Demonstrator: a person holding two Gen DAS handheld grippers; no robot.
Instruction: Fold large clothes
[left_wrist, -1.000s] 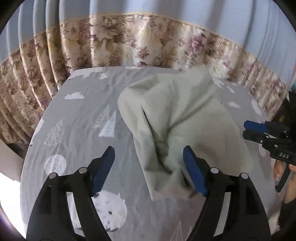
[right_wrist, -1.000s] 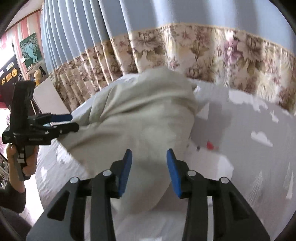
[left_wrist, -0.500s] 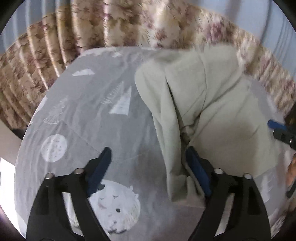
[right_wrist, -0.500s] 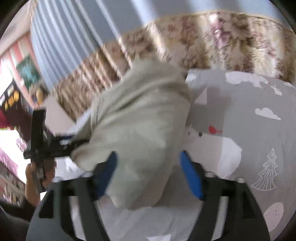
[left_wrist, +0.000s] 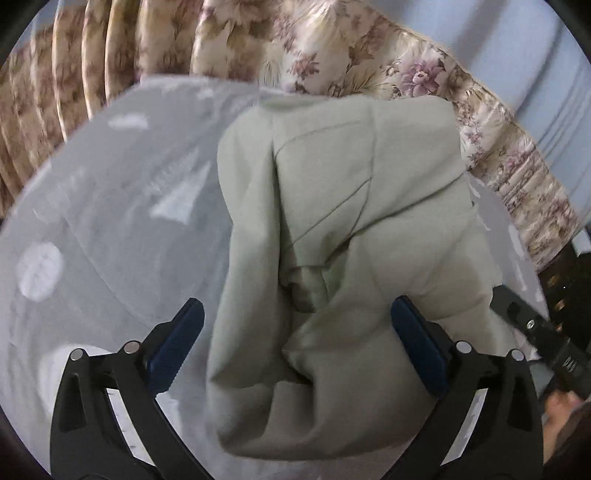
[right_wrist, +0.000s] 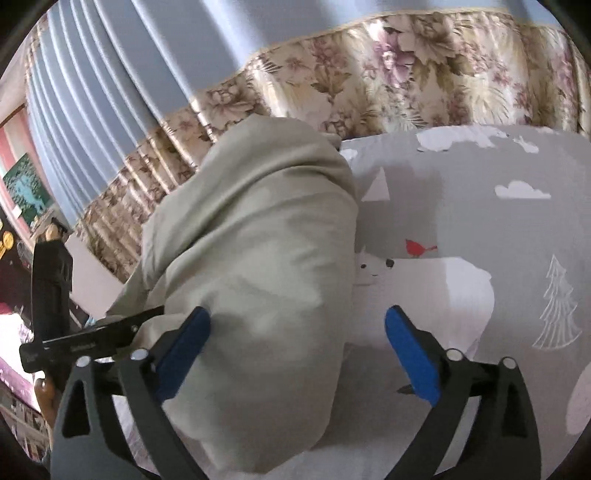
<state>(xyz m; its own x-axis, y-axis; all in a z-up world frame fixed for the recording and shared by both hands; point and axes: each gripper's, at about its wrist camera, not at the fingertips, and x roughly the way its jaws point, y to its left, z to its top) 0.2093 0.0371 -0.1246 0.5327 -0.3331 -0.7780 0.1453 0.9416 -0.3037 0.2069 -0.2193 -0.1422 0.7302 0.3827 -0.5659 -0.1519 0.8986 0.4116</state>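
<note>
**Both grippers spread wide over a bunched garment**

A pale green garment (left_wrist: 332, 229) lies heaped in soft folds on the grey bedsheet (left_wrist: 110, 206) printed with trees, clouds and a polar bear. The left gripper (left_wrist: 297, 341) hangs over its near end, jaws gaping wide with cloth between them, unpinched. The right gripper (right_wrist: 297, 339) is equally wide, holding nothing. Floral curtains (right_wrist: 406, 85) hang behind.

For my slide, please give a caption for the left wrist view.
Open left gripper over a bunched pale green garment on a grey printed bedsheet.
</note>
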